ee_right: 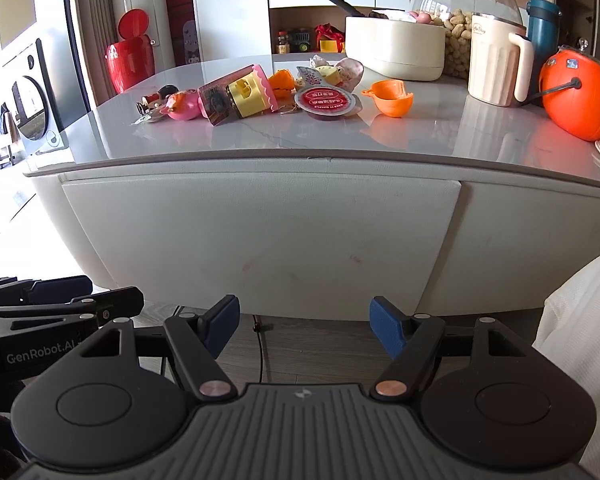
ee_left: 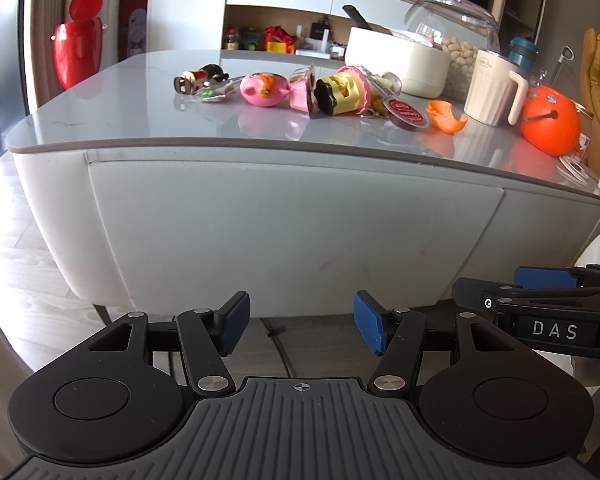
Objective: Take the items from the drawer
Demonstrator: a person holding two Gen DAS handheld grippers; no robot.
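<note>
- I am holding my left gripper low at the bottom centre of the left wrist view, its blue-padded jaws spread apart and gripping nothing.
- I am holding my right gripper just beside it, at the bottom centre of the right wrist view, jaws likewise spread wide and empty.
- Both grippers are facing the white drawer front, which is filling the middle of each frame and sitting shut, flush with the table body; neither gripper is touching it.
- Above the drawer, the glossy grey tabletop is carrying a cluster of small items in the upper centre: a pink toy, a yellow and pink toy cake, a round red-lidded cup and an orange scoop.
- Toward the upper right, a cream jug is standing upright beside an orange ball-shaped object, with a glass jar of peanuts behind.
- A red bin is standing at the upper left.
- White fabric is showing at the right edge.
</note>
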